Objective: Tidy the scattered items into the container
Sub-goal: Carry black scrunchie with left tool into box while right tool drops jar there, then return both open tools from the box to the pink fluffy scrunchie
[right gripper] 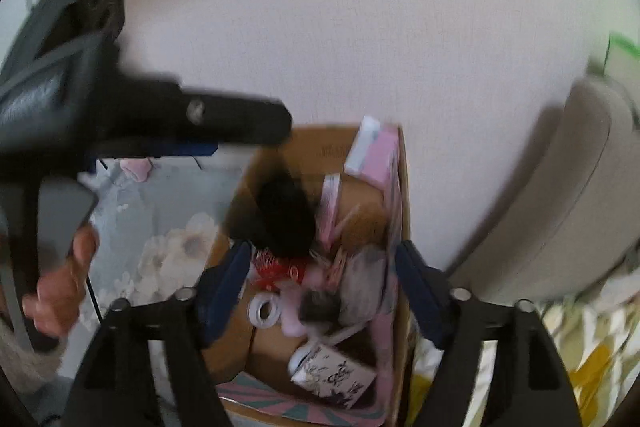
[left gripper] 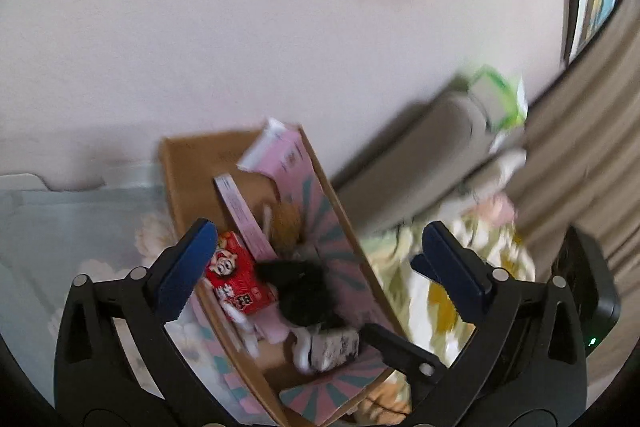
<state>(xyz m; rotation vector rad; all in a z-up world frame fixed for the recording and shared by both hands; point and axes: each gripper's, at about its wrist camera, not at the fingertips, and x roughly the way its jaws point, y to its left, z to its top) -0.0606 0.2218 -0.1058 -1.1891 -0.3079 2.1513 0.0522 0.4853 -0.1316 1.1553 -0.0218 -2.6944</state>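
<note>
Against the pale wall, the cardboard box (right gripper: 320, 267) sits on the floor holding the clutter, both left gripper (left gripper: 316, 267) and right gripper (right gripper: 320, 291) jaws apart and empty above it—lift clear before fetching more.

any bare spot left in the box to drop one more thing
Bare cardboard floor shows at the near end of the cardboard box, between the tape roll and the black-and-white patterned box. The middle is crowded: black fuzzy item, red packet, pink boxes. Outside, the grey floral mat beside the box is free.
</note>
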